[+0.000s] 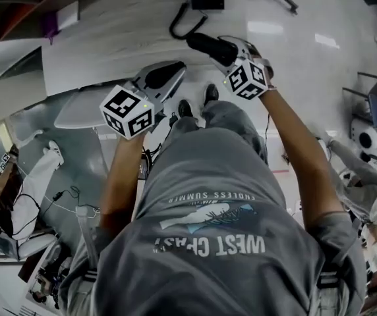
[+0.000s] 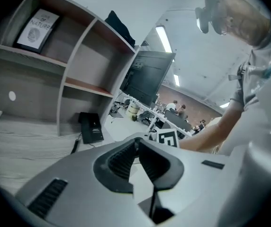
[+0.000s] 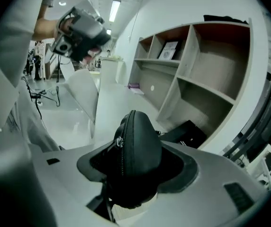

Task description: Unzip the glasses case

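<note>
Head view: from the grey T-shirt (image 1: 228, 242) at the bottom of the frame, both forearms reach side by side toward the upper middle. The left tool (image 1: 169, 71) sits lower, its jaws narrow, almost together, with nothing between them. Just above and to its right, the right tool (image 1: 233, 50) clamps the glasses case (image 1: 203, 43), which juts toward the upper left. The case is black and rounded. A zip runs up its left edge, with the metal slider (image 3: 120, 141) low on it.
</note>
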Available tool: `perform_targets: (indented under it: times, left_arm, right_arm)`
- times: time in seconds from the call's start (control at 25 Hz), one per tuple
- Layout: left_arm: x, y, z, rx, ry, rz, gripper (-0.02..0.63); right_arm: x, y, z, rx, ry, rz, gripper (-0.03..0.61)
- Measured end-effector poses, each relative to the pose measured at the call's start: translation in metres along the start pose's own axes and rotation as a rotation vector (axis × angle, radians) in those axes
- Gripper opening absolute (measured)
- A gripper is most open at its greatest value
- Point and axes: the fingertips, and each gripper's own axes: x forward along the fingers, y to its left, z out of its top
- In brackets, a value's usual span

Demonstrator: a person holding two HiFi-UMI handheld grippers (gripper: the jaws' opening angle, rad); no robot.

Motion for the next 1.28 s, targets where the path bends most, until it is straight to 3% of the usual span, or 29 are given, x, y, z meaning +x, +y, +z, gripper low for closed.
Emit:
perform_targets:
  times: [0.2, 0.44, 0.56, 0.68, 0.88, 1.28]
  left_arm:
    - [-0.018, 0.031, -0.004, -0.055, -0.02, 0.092, 0.012]
    - [-0.026, 0.052, -0.012, -0.095, -0.028, 0.136, 0.012]
    - [-0.03, 0.058, -0.012, -0.105, -0.031, 0.138, 0.012]
    - [-0.033, 0.062, -0.01, -0.101, -0.033, 0.132, 0.012]
    - [-0.042, 0.065, -0.005, -0.085, -0.033, 0.113, 0.012]
    - [-0.074, 0.061, -0.005, -0.052, -0.034, 0.084, 0.012]
  right_arm:
    - [0.051, -0.013, -0.05, -0.113, 0.091, -0.021, 0.262]
    - [0.075, -0.026, -0.075, -0.321, 0.153, -0.072, 0.268]
    - [0.08, -0.022, -0.079, -0.383, 0.172, -0.051, 0.281]
    - [0.083, -0.011, -0.084, -0.424, 0.2, 0.006, 0.333]
    - [0.078, 0.005, -0.086, -0.402, 0.228, 0.068, 0.356]
    - [0.072, 0.04, -0.08, -0.336, 0.282, 0.096, 0.383]
